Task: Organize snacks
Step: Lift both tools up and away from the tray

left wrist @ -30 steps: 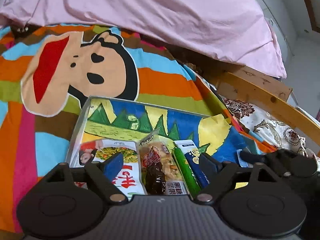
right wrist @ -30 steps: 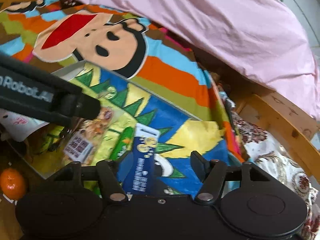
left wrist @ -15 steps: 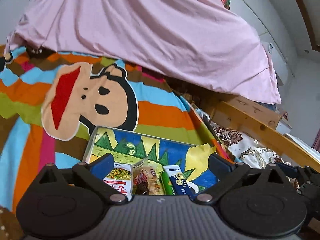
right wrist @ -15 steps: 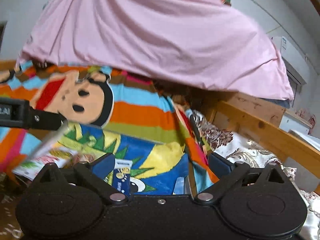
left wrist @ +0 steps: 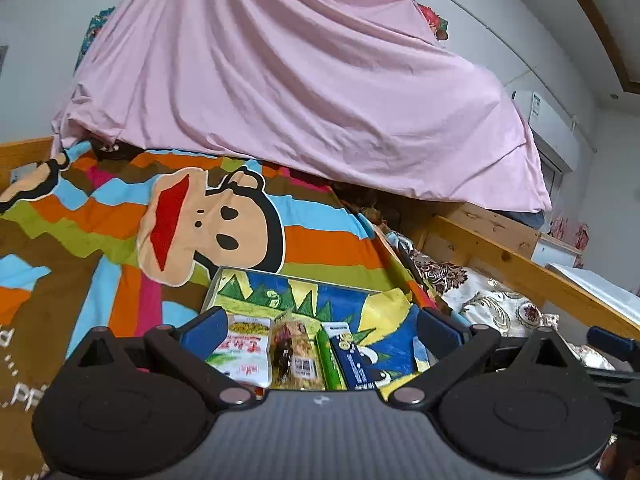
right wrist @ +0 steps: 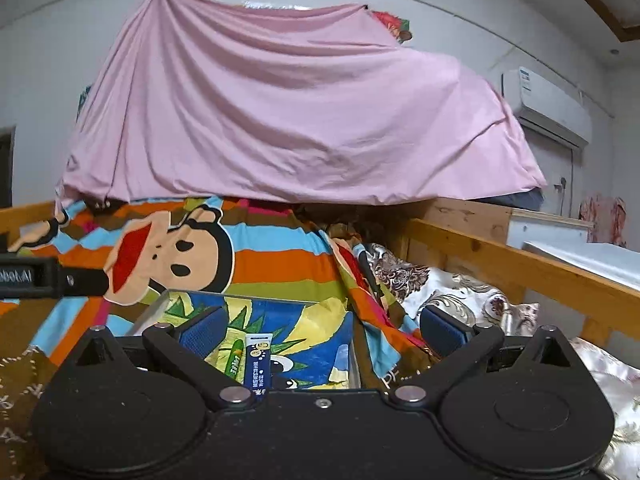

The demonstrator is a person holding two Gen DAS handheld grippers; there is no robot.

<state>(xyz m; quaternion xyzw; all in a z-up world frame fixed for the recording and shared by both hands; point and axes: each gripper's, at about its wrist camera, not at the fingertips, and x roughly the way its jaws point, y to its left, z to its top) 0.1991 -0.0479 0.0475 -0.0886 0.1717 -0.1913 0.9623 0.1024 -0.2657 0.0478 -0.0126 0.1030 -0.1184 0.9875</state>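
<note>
Four snack packets [left wrist: 294, 354] in one tray [left wrist: 218, 280] — both grippers [left wrist: 320, 330] [right wrist: 320, 330] gape wide, empty.

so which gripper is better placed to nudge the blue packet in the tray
Probably right: the blue packet lies just ahead between the open right gripper fingers; from the left gripper it sits off-centre.

Four snacks side by side in tray [left wrist: 216, 280]: white packet [left wrist: 244, 354], clear bag [left wrist: 294, 354], green stick [left wrist: 329, 360], blue stick [left wrist: 352, 358]
</note>
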